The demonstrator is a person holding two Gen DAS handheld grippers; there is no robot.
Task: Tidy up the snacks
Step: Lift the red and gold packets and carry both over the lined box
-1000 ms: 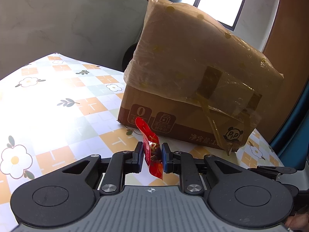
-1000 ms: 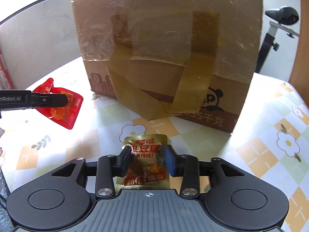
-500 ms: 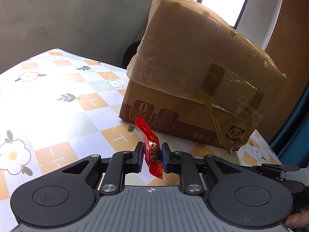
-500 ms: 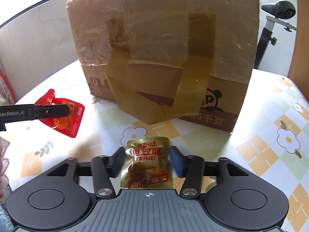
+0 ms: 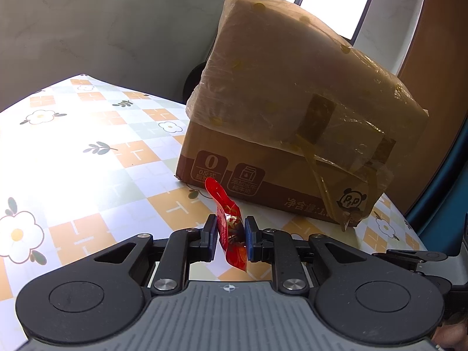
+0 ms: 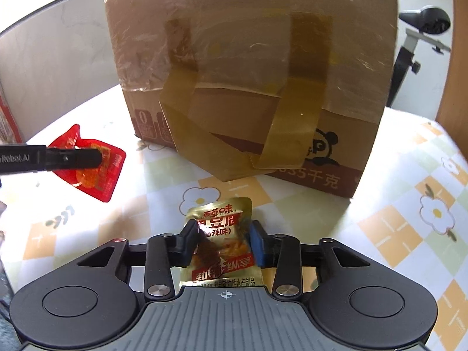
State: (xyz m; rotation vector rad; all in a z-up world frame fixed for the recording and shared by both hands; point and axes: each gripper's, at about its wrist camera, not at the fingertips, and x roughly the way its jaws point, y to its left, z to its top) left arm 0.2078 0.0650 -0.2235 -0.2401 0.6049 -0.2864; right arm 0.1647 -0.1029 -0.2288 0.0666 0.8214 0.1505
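Gold snack packet (image 6: 220, 242), "香辣味" label, btwn right gripper (image 6: 223, 244) pads.

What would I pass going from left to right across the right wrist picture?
red snack packet held in the left hand-held gripper → gold snack packet → panda logo on the cardboard box → exercise bike

Two snack packets — one red packet (image 5: 229, 228), one gold packet (image 6: 223, 242) — and one cardboard box (image 6: 251, 67).
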